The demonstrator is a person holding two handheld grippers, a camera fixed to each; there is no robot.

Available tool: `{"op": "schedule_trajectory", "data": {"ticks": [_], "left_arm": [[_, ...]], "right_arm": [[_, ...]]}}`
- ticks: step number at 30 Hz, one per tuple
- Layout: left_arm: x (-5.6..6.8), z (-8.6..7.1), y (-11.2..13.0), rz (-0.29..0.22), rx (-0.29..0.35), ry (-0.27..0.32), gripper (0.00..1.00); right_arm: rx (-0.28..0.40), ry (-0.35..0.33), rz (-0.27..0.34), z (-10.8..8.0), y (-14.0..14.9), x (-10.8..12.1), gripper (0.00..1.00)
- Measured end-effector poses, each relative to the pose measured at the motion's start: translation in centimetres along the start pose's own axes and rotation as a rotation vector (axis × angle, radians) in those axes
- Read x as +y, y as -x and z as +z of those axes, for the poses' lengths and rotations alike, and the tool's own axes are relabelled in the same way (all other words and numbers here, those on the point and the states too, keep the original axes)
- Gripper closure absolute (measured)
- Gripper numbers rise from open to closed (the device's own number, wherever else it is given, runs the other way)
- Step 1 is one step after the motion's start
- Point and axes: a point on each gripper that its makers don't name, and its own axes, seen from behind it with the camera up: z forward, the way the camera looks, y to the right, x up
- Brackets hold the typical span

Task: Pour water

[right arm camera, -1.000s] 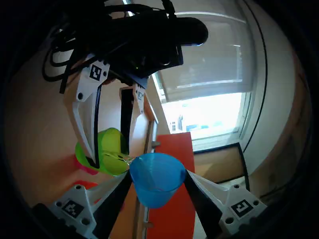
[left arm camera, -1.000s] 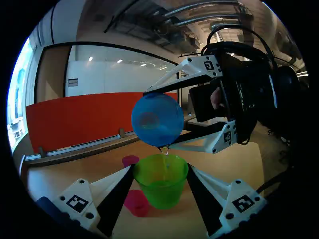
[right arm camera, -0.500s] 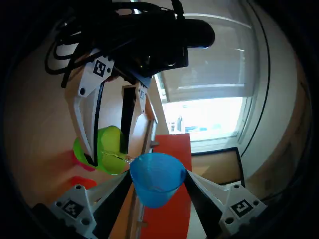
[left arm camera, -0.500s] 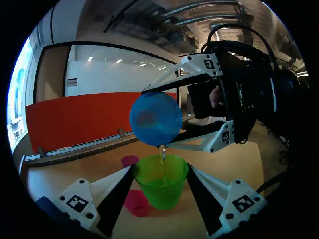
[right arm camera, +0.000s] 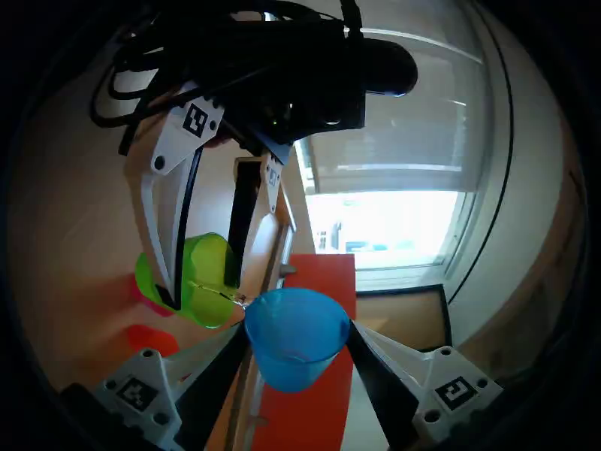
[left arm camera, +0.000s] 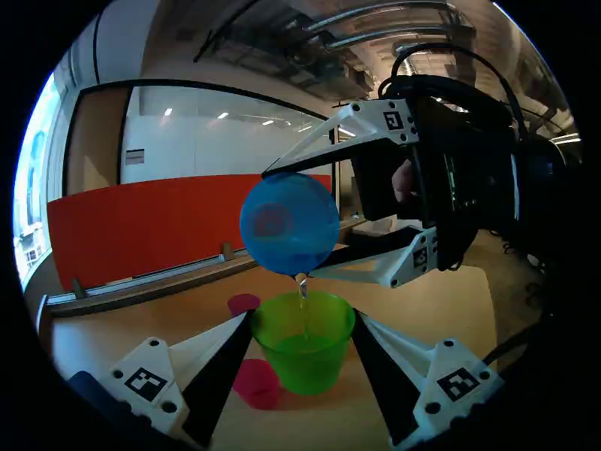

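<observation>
Blue translucent plastic cup (left arm camera: 289, 223), tipped on its side and pinched in the jaws of the right gripper (right arm camera: 297, 325), hangs just above the upright green translucent plastic cup (left arm camera: 303, 342) clamped in the jaws of the left gripper (left arm camera: 300, 316), dribbling water (left arm camera: 302, 287) into it.

blue cup (left arm camera: 289, 223): tipped sideways, thin water stream (left arm camera: 302, 288) off its rim | green cup (left arm camera: 303, 342): upright below, part-filled

2 pink cups (left arm camera: 258, 381) on wood table (left arm camera: 113, 327), orange panel (left arm camera: 150, 218) bkgd.
</observation>
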Motion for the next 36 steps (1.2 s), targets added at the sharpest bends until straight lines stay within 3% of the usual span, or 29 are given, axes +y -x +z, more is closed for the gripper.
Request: {"op": "schedule_trajectory", "data": {"ticks": [36], "left_arm": [[0.26,0.08,-0.08,0.012,-0.001,0.002,0.10]], "right_arm": [[-0.009,0.021,-0.135,-0.45,-0.67,0.31,0.07]]}}
